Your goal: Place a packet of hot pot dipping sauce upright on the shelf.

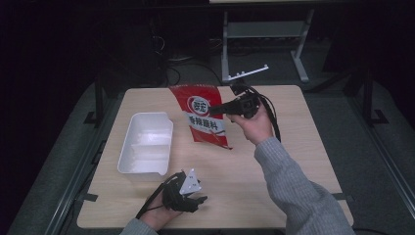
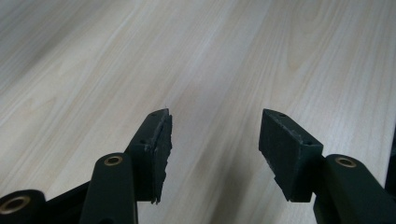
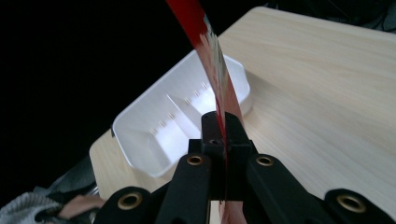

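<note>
A red and white seasoning packet (image 1: pixel 203 113) hangs upright above the middle of the wooden table (image 1: pixel 288 161), lifted off it. My right gripper (image 1: pixel 214 108) is shut on the packet's right edge, held by a hand in a grey sleeve. In the right gripper view the thin packet (image 3: pixel 216 70) rises edge-on from between the closed jaws of my right gripper (image 3: pixel 221 123). My left gripper (image 1: pixel 198 198) rests low near the table's front edge, open, nothing between its pads (image 2: pixel 161 140) but bare wood.
A white divided plastic tray (image 1: pixel 145 143) lies on the table's left side, seen also as the white tray (image 3: pixel 159 126) beyond the packet. A metal stand (image 1: pixel 244 73) stands on the floor past the far edge. Dark floor surrounds the table.
</note>
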Motion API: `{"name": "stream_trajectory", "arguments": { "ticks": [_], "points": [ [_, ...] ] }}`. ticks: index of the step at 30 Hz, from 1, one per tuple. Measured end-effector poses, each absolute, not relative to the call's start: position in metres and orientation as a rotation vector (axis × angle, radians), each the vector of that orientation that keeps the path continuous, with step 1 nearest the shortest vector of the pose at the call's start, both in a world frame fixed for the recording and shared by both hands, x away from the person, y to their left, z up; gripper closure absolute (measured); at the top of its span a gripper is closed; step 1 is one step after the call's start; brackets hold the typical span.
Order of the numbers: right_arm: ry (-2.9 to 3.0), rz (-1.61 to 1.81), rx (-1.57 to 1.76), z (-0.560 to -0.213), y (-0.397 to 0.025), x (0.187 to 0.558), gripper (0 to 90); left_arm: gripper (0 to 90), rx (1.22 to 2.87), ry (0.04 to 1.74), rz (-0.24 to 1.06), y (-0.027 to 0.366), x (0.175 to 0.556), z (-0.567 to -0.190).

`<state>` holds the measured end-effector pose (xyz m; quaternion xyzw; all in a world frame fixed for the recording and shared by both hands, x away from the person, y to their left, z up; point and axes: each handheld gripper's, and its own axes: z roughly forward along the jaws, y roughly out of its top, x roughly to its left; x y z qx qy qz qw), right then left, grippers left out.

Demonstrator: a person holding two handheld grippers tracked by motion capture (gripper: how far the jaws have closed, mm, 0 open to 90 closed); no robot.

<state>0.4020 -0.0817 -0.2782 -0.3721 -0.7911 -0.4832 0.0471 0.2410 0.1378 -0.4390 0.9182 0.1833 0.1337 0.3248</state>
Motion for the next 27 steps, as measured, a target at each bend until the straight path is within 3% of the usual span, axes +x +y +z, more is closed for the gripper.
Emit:
{"name": "stream_trajectory", "arguments": {
  "ticks": [12, 27],
  "points": [
    [-2.417, -1.529, -1.091, -0.265, -0.032, 0.412, 89.6, 41.8, 2.401, 0.460, 0.330, 0.147, 0.232, -0.439],
    [-2.423, -1.565, -1.079, -0.274, 0.009, 0.429, 89.6, 40.1, 2.416, 0.452, 0.331, 0.154, 0.230, -0.440]
  ]
}}
